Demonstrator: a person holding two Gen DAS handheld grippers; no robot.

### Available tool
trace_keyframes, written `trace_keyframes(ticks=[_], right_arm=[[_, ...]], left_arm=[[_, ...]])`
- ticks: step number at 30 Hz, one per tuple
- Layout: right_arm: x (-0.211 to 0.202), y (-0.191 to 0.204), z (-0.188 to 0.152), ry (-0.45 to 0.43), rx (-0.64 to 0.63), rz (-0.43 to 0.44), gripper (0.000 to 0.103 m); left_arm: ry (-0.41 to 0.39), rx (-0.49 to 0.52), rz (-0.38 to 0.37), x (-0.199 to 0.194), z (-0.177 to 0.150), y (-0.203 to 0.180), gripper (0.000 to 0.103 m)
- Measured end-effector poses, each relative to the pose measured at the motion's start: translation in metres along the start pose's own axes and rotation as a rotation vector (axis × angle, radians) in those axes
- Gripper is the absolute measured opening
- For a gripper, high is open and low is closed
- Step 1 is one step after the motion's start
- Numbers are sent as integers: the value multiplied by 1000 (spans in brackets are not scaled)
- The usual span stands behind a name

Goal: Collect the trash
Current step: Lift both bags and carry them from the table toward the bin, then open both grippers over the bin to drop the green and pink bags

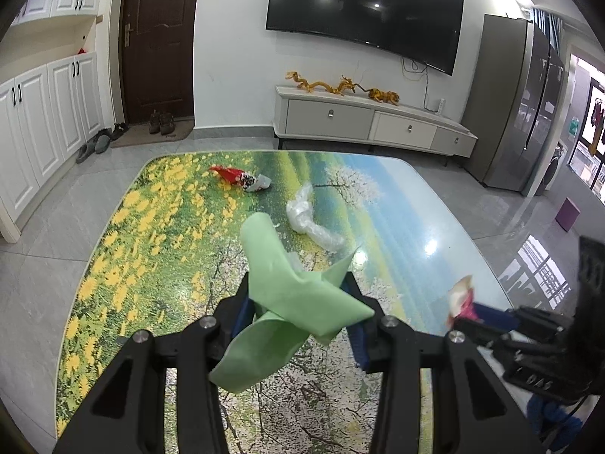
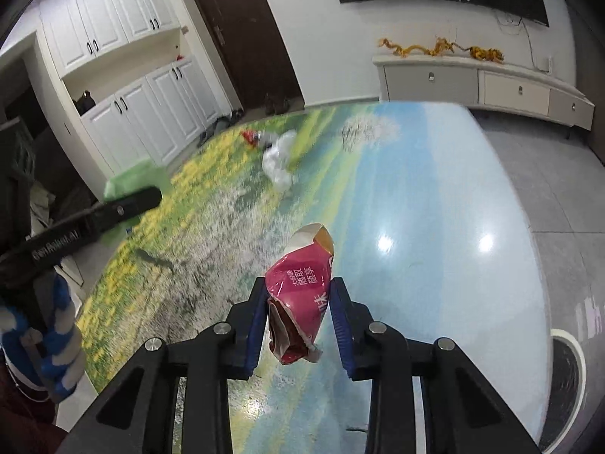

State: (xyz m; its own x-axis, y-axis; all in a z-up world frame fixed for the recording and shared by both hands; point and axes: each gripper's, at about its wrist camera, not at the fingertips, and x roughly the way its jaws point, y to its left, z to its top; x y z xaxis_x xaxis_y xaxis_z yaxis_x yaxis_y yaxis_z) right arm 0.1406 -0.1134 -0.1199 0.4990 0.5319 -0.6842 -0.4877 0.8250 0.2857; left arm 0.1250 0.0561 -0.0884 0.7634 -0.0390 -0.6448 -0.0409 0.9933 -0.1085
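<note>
My left gripper (image 1: 298, 295) is shut on a crumpled green paper sheet (image 1: 287, 295) and holds it above the printed table (image 1: 159, 265). My right gripper (image 2: 298, 302) is shut on a pink snack wrapper (image 2: 300, 291), also above the table; the wrapper shows in the left wrist view (image 1: 461, 299) at the right. A red and white wrapper (image 1: 240, 178) and a clear crumpled plastic bag (image 1: 310, 219) lie on the table farther off. Both show blurred in the right wrist view, the red wrapper (image 2: 251, 137) behind the plastic bag (image 2: 278, 162).
The table (image 2: 435, 208) carries a glossy flower-and-sky print. A round dark bin opening (image 2: 567, 378) sits at the lower right beside the table. A TV cabinet (image 1: 370, 121), a dark door (image 1: 159, 38) and white cupboards (image 1: 41, 113) stand beyond the table.
</note>
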Motion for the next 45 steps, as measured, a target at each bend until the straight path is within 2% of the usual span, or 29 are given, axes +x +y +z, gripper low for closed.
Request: trace_keyframes(ticks=[8, 15, 19, 27, 35, 41, 45], right_arm=[[-43, -2, 15, -103, -12, -26, 31], [-93, -26, 21, -202, 9, -103, 31], [-118, -45, 18, -249, 29, -152, 31], [-140, -96, -3, -289, 131, -229, 31], [-160, -161, -32, -287, 265, -320, 31], [-162, -202, -56, -241, 352, -385, 31], [-154, -228, -73, -197, 427, -419, 31]], left_arm=[[-27, 41, 31, -16, 7, -14, 41], [-42, 92, 36, -23, 14, -35, 41], [-33, 123, 25, -18, 18, -50, 41], [6, 239, -43, 6, 25, -111, 41], [63, 385, -192, 45, 24, -212, 42], [185, 466, -406, 78, 8, -294, 43], [250, 509, -498, 95, -4, -334, 43]])
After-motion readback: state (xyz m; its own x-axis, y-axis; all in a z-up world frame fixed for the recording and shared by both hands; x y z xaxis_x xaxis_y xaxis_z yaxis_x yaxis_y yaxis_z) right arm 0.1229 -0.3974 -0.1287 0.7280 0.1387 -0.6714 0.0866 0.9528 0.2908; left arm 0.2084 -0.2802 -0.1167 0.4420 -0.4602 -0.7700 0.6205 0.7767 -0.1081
